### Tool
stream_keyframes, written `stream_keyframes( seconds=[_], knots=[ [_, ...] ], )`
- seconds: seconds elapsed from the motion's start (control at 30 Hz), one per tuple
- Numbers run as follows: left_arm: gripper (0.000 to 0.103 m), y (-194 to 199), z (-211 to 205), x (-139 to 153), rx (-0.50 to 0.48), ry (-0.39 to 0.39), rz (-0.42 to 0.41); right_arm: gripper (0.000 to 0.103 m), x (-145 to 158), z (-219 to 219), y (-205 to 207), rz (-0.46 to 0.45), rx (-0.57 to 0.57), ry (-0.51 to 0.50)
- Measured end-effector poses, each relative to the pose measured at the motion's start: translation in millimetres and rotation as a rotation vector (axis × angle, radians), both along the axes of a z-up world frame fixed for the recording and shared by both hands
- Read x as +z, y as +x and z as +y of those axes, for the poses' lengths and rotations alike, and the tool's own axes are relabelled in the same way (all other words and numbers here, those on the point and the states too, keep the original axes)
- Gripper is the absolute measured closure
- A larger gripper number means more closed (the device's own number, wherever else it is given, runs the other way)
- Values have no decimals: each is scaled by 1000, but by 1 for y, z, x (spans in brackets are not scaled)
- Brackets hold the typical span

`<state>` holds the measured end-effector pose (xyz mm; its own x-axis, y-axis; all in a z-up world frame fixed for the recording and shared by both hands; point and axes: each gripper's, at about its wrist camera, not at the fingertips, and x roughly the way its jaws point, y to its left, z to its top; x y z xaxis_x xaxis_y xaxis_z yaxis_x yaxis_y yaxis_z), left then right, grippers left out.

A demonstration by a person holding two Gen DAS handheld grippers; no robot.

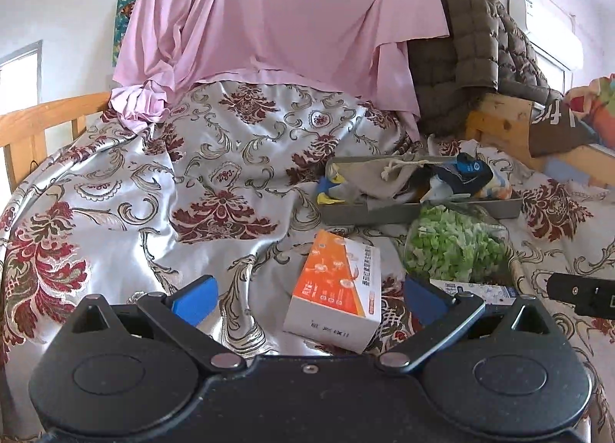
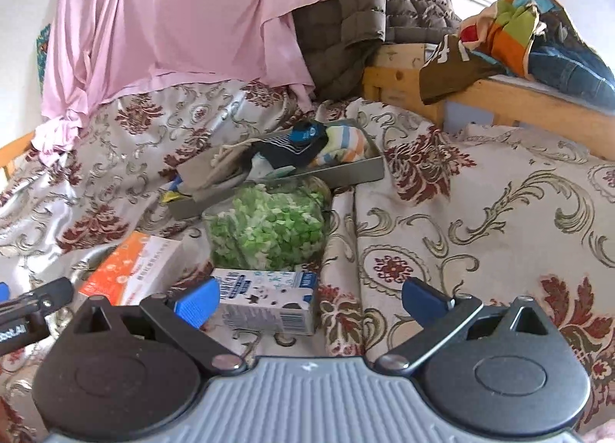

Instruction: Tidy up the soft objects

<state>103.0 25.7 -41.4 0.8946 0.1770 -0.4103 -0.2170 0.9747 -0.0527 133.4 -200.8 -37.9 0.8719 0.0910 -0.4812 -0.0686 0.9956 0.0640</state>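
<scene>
Already crowded, the grey tray (image 2: 346, 170) at center frame holds socks and a drawstring pouch (image 1: 369, 174), while the bag of green pieces (image 2: 269, 228) sags against its front wall; a careless grab could likely tear the bag or tip the tilted tray on the slippery bedspread (image 2: 480, 212). Both the left gripper (image 1: 307, 299) and right gripper (image 2: 311, 299) gape wide, holding nothing, the right near the milk carton (image 2: 269, 301), the left over the orange box (image 1: 338, 289).

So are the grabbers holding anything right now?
No, nothing is held. The left gripper and right gripper are both open, with the orange box and milk carton lying loose on the bedspread.
</scene>
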Motion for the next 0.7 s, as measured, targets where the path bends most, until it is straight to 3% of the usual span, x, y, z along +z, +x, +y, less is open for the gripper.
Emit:
stream_keyframes(
  seconds=[0.7],
  knots=[
    [1, 3, -1, -2, -19, -31, 45, 0, 1, 3, -2, -4, 29, -19]
  ],
)
